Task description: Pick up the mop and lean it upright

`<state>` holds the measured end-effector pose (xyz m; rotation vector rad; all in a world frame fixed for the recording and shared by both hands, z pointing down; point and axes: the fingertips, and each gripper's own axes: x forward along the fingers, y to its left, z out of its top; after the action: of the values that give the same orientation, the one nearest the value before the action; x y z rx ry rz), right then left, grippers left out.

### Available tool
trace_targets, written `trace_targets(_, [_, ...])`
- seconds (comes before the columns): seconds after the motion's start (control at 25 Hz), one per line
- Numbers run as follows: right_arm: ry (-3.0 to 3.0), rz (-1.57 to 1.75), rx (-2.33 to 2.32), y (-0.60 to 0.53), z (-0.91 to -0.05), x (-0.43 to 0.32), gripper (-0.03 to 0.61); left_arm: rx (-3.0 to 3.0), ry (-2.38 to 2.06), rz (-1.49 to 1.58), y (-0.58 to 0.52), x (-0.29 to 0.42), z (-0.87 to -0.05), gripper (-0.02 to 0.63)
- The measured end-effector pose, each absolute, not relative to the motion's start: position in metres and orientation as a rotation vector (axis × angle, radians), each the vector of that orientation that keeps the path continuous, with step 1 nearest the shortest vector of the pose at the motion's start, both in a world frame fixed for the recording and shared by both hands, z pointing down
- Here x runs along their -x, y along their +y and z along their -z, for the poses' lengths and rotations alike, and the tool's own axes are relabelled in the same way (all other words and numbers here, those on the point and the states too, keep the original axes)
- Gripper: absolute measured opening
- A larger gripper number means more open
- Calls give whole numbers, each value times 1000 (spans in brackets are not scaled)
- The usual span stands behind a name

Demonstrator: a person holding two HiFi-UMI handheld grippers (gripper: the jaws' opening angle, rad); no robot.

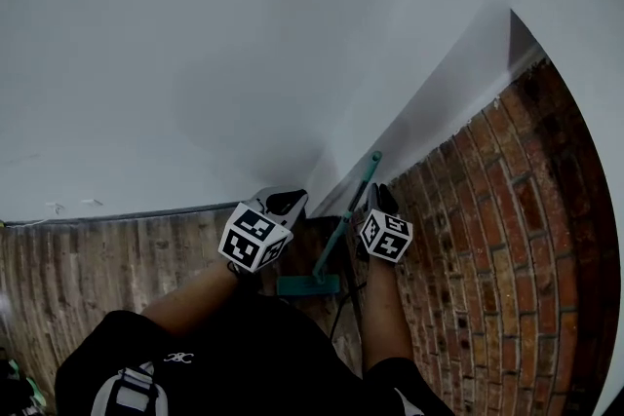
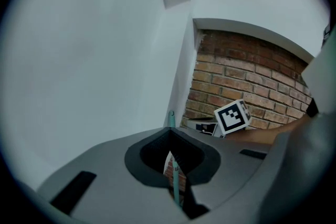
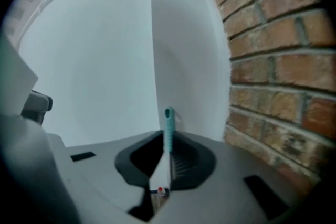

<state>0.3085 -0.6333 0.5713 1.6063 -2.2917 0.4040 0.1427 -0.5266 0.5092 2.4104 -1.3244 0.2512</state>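
Left jaws: on the left gripper (image 2: 169, 139) they are closed round the thin handle of the teal long-handled mop (image 1: 343, 224), which is seen passing through the narrow gap between the dark pads.
Right jaws: on the right gripper (image 3: 167, 144) they are closed on the same handle, just below its top.
Handle top: the rounded teal end with a hanging slot (image 3: 169, 118) stands out above the right jaws and is seen against the white wall.
Grip order: in the head view the right gripper is set higher on the handle and the left gripper just beside it, to the left.
Marker cubes: the black-and-white cube of the left gripper (image 1: 253, 237) and that of the right gripper (image 1: 385, 236) are turned up toward the head camera.
Mop position: it is held steeply, nearly upright, its top tilted toward the corner; whether it touches the wall cannot be told.
Mop head: the teal flat rectangular mop head (image 1: 307, 285) lies low on the floor, between the person's bare forearms (image 1: 385, 326).
Surroundings: a smooth white painted wall (image 1: 195, 63) meets a red-brown brick wall (image 1: 487, 209) at the corner; a brown brick-patterned floor (image 1: 97, 258) lies below.
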Motion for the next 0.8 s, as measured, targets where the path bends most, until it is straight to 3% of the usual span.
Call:
trace_targets(0.04, [-2302,-406,-1640,-622,-560,-313,14,-2419,-1304,-253,-527,-150,-510,-9])
trace_targets(0.44, [-2340,-349,-1909,-530,-473,-364,14,-2555,-1062,-280,-523,-229,-507,-9])
trace_targets(0.8, [-2281,-368,-1973,-480,-482,-385,14,-2614,-949,-294,-516,-263,-504,-9])
